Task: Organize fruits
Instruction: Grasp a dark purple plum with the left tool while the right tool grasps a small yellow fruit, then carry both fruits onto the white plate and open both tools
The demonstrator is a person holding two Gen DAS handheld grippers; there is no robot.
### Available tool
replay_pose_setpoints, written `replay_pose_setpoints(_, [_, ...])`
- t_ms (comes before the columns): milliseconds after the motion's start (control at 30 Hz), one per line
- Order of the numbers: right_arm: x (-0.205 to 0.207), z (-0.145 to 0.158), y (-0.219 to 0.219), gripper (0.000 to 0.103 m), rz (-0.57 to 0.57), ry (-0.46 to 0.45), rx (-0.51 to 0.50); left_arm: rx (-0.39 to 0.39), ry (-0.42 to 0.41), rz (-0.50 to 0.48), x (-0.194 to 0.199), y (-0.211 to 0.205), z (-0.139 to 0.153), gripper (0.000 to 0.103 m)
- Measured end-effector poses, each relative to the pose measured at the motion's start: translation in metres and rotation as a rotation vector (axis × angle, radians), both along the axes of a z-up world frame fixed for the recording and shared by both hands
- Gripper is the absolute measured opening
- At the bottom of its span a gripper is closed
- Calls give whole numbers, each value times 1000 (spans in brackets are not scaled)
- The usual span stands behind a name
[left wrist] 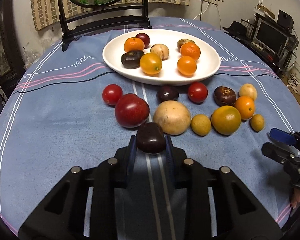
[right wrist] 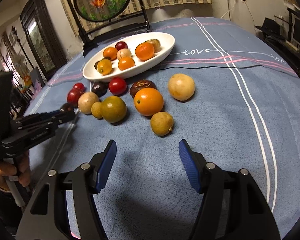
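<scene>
My left gripper (left wrist: 150, 140) is shut on a dark purple fruit (left wrist: 150, 138), just in front of a red plum (left wrist: 132, 110) and a beige round fruit (left wrist: 172, 117). It also shows in the right wrist view (right wrist: 67, 108), at the left, with the dark fruit (right wrist: 66, 106) at its tip. A white oval plate (left wrist: 114, 60) behind holds several fruits; it also shows in the right wrist view (right wrist: 166, 46). My right gripper (right wrist: 148, 156) is open and empty above the cloth, short of a small longan (right wrist: 162, 123); it also shows in the left wrist view (left wrist: 274, 142).
Several loose fruits lie in front of the plate: cherry tomatoes (left wrist: 197, 92), a water chestnut (left wrist: 225, 96), an orange (right wrist: 148, 101), a green-yellow citrus (right wrist: 113, 109), a pale fruit (right wrist: 181, 87). A round framed screen on a black stand (left wrist: 104, 20) is behind the plate. The blue cloth (right wrist: 210, 140) covers the table.
</scene>
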State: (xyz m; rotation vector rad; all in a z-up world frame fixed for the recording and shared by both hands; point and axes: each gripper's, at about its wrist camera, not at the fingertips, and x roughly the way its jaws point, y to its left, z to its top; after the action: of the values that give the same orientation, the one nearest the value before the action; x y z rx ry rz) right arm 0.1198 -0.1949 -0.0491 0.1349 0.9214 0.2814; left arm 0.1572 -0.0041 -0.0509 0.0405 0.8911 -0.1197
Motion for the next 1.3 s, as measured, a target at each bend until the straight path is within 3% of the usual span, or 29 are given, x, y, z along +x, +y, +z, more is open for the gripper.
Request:
replay_pose_setpoints(200, [16, -3, 13, 65, 12, 32, -151, -10, -16, -11, -11, 6, 4, 28])
replay_pose_setpoints(600, [47, -8, 13, 52, -9, 61, -233, -33, -36, -13, -17, 13, 11, 28])
replay_pose_setpoints(833, [49, -6, 15, 27, -1, 68, -228, -36, -32, -13, -17, 13, 10, 28])
replay_pose_setpoints(1300, [29, 11, 2, 27, -20, 28, -147, -34, -41, -29, -22, 9, 15, 28])
